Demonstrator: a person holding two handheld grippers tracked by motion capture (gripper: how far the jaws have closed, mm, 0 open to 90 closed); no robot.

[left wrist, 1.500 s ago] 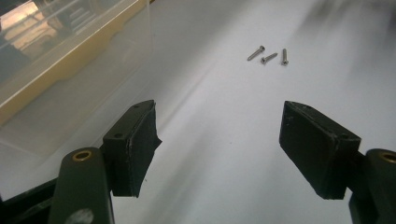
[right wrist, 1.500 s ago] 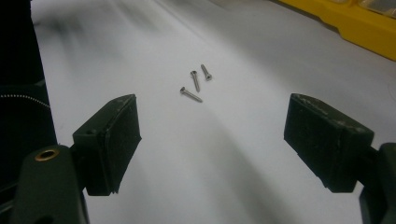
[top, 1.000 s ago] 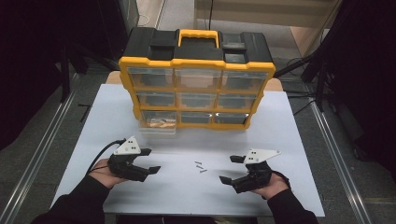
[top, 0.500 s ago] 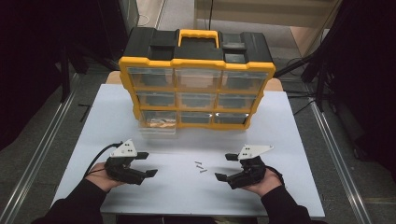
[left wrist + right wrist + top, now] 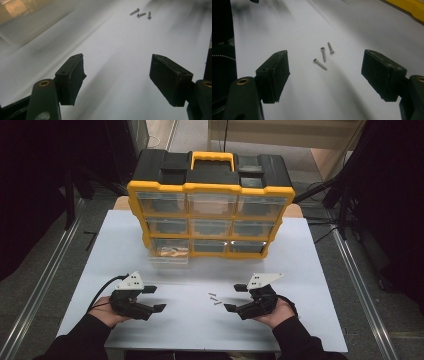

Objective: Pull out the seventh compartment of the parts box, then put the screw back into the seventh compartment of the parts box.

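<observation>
Three small metal screws (image 5: 215, 298) lie loose on the white table (image 5: 100, 250), between the two hands. My right gripper (image 5: 234, 298) lies low at their right and points left at them. It is open, and its jaws have just been closing a little with nothing between the pads. In the right gripper view the screws (image 5: 323, 56) lie just ahead of the open gripper (image 5: 328, 75). My left gripper (image 5: 154, 298) rests open left of the screws, pointing right. In the left gripper view the screws (image 5: 140, 13) lie far ahead of the empty gripper (image 5: 120, 75).
A yellow and black organizer box (image 5: 210, 215) with clear drawers stands upright at the back of the table. One clear drawer (image 5: 169, 251) lies pulled out on the table in front of its lower left corner, and shows as the drawer (image 5: 27, 17) in the left gripper view.
The right hand has slid its gripper left, closer to the screws. The left gripper has stayed nearly in place.
</observation>
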